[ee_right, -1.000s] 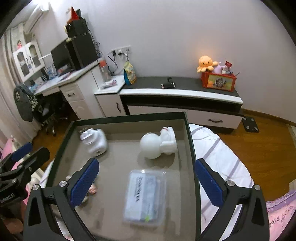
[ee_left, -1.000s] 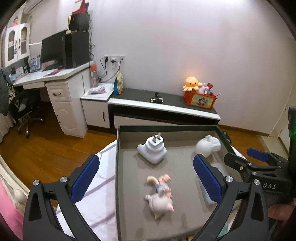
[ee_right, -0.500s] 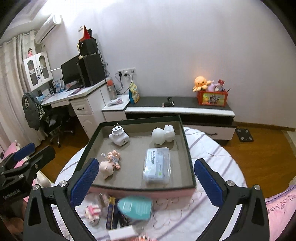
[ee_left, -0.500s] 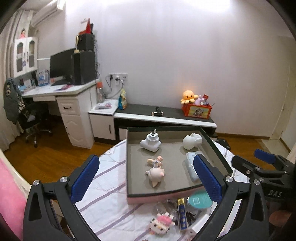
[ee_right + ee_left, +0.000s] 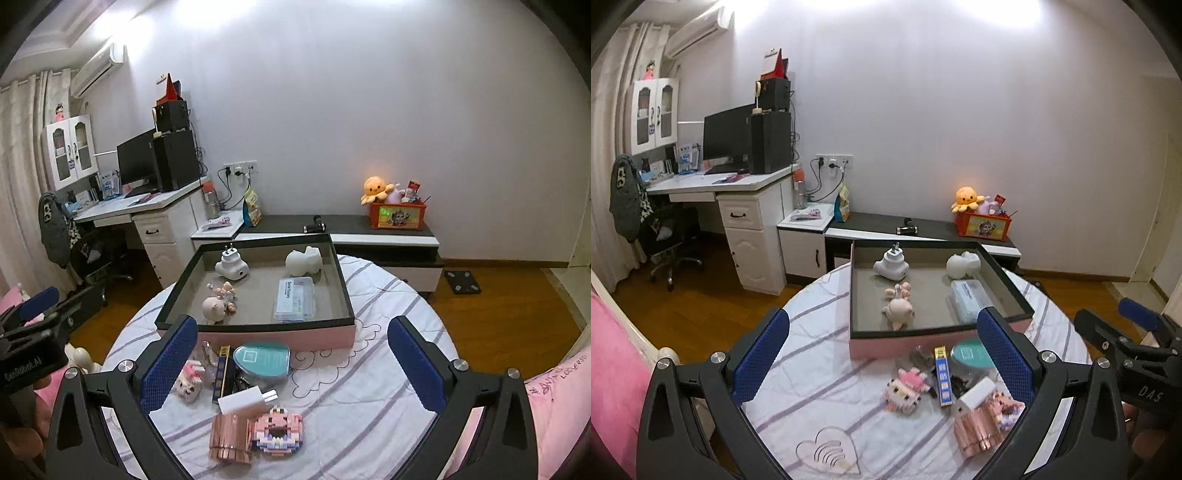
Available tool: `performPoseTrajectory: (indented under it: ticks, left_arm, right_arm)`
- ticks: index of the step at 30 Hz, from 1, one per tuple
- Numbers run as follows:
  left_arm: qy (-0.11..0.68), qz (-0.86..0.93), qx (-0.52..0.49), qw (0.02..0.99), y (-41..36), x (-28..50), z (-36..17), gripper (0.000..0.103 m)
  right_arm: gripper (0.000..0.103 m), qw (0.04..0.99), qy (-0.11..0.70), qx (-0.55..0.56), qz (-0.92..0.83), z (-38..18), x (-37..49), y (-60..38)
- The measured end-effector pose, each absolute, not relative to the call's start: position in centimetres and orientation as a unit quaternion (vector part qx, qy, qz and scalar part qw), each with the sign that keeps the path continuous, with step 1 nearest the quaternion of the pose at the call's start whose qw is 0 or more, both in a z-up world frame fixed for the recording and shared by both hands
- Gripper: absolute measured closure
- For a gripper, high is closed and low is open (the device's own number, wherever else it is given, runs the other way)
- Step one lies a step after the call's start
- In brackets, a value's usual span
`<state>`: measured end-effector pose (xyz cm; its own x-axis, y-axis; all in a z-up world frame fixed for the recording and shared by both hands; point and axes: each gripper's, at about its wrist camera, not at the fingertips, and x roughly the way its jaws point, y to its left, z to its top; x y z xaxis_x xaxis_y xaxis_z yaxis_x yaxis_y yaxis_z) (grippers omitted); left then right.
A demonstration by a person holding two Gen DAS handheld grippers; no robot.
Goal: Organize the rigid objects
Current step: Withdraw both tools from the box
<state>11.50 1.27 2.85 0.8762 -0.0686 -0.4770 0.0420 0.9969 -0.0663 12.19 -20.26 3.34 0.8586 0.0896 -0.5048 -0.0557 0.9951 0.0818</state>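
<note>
A pink-sided tray (image 5: pixel 886 343) (image 5: pixel 317 336) with a grey floor sits on the round table. It holds a white plug adapter (image 5: pixel 891 264) (image 5: pixel 231 266), a white figurine (image 5: pixel 962 264) (image 5: pixel 303 261), a pig figurine (image 5: pixel 899 306) (image 5: pixel 218 303) and a clear box (image 5: pixel 967 300) (image 5: pixel 295 300). In front of the tray lie a teal heart-shaped case (image 5: pixel 261 360), a white charger (image 5: pixel 245 400), a rose-gold item (image 5: pixel 229 435) and block figures (image 5: pixel 277 430) (image 5: pixel 905 389). My left gripper (image 5: pixel 882 360) and right gripper (image 5: pixel 290 363) are open and empty above this pile.
The table has a white striped cloth (image 5: pixel 369 387). Beyond it stand a low dark cabinet (image 5: pixel 369 229), a white desk with a monitor (image 5: pixel 727 140) and an office chair (image 5: pixel 665 236). Pink bedding (image 5: pixel 561 406) lies at the right, wooden floor around.
Both grippers have pulled back and up from over the tray. The loose items in front of the tray have come into view. Both stay open.
</note>
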Motion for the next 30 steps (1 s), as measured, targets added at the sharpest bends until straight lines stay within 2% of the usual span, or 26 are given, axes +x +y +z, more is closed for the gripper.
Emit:
performPoseTrajectory:
  ticks: [30]
  left_arm:
    - [0.257,-0.028,-0.028,0.966,0.8,9.2,2.0,0.0]
  right_arm:
    - [0.0,0.963,0.265,0.016,0.051,2.9,10.1,-19.1]
